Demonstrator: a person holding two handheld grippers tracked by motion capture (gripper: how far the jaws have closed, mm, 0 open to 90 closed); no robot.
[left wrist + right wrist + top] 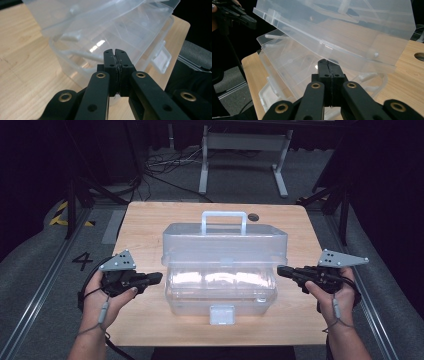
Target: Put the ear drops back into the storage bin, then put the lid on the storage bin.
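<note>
High view: a clear plastic box [222,280] is seen at frame centre on the wooden table [145,220], its lid [225,242] raised. The left gripper [159,277] and right gripper [280,270], jaws pressed together and empty, flank its sides. Lid handling is judged in hand; next, jaws must be opened for any grasp.

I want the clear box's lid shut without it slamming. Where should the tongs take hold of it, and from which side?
Grip the raised lid by its front rim, one end each, coming in from the left and right sides. It tilts back over the tray, so that rim stands free at both ends.
</note>
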